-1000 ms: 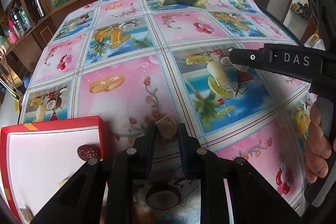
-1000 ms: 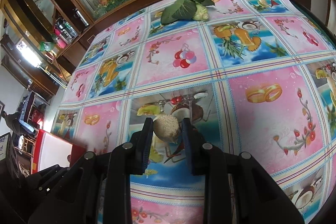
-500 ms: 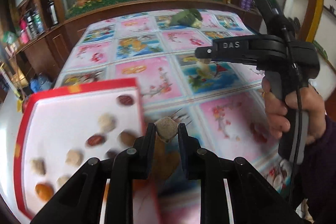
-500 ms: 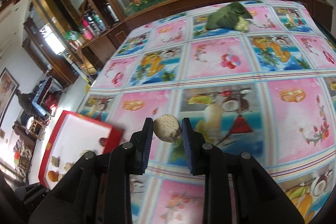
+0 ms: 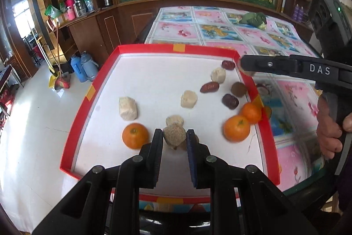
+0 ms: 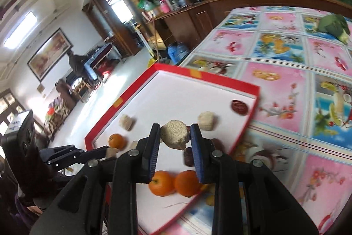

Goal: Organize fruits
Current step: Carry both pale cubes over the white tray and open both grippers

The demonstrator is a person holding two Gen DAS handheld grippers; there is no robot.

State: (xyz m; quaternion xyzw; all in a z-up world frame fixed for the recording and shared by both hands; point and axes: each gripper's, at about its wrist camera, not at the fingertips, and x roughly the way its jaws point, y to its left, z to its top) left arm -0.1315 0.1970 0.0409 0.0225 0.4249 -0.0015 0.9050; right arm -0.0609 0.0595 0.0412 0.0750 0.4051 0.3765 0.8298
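A red tray [image 5: 204, 50] with a white floor holds three oranges [image 5: 135, 136], dark red dates [image 5: 209, 87] and several pale chunks [image 5: 128, 108]. My left gripper [image 5: 174, 138] is shut on a rough tan chunk [image 5: 174, 135] above the tray's near half. My right gripper [image 6: 175, 138] is shut on a round tan chunk [image 6: 175, 133] over the tray's right side, above two oranges [image 6: 161, 183]. From the left wrist, the right gripper [image 5: 244, 64] reaches in over the tray's right rim. From the right wrist, the left gripper [image 6: 107, 151] shows low at the left.
The tray [image 6: 220, 79] sits at the left end of a table with a fruit-print cloth [image 5: 292, 89]. A green leafy vegetable [image 5: 253, 19] lies at the far end. A hand [image 5: 330, 131] grips the right handle. Blue flasks [image 5: 84, 66] stand on the floor.
Both grippers have swung left from over the tablecloth to over the red tray, each still holding its chunk.
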